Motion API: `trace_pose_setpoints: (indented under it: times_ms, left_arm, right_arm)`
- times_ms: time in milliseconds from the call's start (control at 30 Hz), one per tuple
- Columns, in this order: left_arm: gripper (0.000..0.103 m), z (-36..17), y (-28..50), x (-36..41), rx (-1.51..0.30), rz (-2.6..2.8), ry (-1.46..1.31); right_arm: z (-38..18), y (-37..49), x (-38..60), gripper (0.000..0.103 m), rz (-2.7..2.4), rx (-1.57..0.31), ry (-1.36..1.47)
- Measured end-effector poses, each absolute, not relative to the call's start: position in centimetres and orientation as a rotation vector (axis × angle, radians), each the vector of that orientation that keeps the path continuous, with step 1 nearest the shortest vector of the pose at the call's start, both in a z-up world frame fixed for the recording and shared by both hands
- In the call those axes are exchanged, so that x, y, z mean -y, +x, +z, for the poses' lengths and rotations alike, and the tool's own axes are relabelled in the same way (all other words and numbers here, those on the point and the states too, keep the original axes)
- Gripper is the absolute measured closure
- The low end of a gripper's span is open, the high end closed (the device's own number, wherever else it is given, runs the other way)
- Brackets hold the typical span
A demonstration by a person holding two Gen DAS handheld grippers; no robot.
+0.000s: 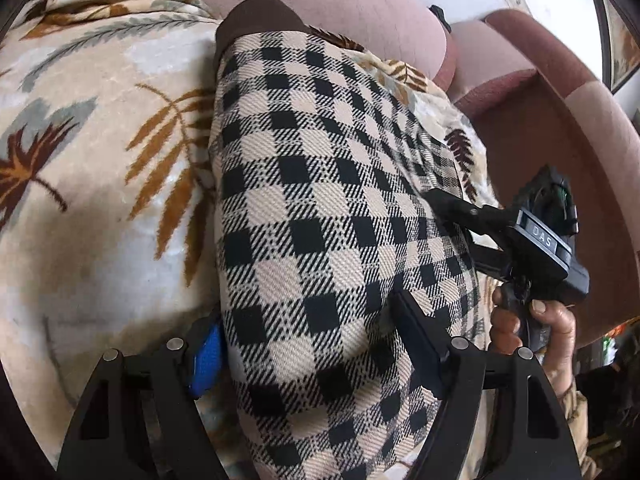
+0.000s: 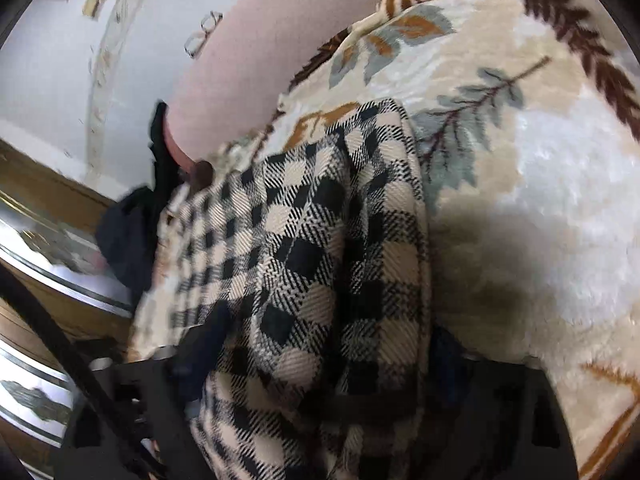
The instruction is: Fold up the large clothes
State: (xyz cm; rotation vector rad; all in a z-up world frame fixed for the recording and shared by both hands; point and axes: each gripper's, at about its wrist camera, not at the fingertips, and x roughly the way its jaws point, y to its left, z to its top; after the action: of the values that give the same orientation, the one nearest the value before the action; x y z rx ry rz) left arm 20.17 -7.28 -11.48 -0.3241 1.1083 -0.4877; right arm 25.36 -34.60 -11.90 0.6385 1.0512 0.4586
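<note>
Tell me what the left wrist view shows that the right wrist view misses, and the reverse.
Only the left wrist view: the right gripper seen from outside, the hand holding it, the garment's brown collar, and the maroon sofa arm.

Only the right wrist view: eyeglasses on the pink sofa back, a dark cloth at the sofa's edge, and a white wall.

Both: the checked garment lying on the leaf-print blanket, with the garment between each gripper's fingers.
</note>
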Motion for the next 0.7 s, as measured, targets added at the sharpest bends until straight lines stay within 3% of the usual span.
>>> trace_pose_setpoints:
  times_ms: [167, 267, 400, 700]
  left_arm:
    - [0.043, -10.9, 19.8, 8.1, -1.072, -0.471, -0.253]
    - [0.054, -10.0, 19.3, 8.7, -1.039, -0.460, -0.196]
    - [0.064, -8.4, 18.6, 9.2, -0.993, -0.459, -0.136]
    - [0.066, -4.6, 16.8, 6.7, -0.934, -0.436, -0.107]
  right_arm:
    - [-12.2, 25.2, 35.1, 0.058, 0.448, -1.049, 0.654]
    - [-11.5, 24.6, 34.8, 0.069, 0.449, -1.019, 0.632]
    - [-9.7, 23.8, 33.8, 0.075, 0.430, -0.977, 0.568]
    - [-5.4, 22.2, 31.1, 0.077, 0.467, -0.900, 0.472]
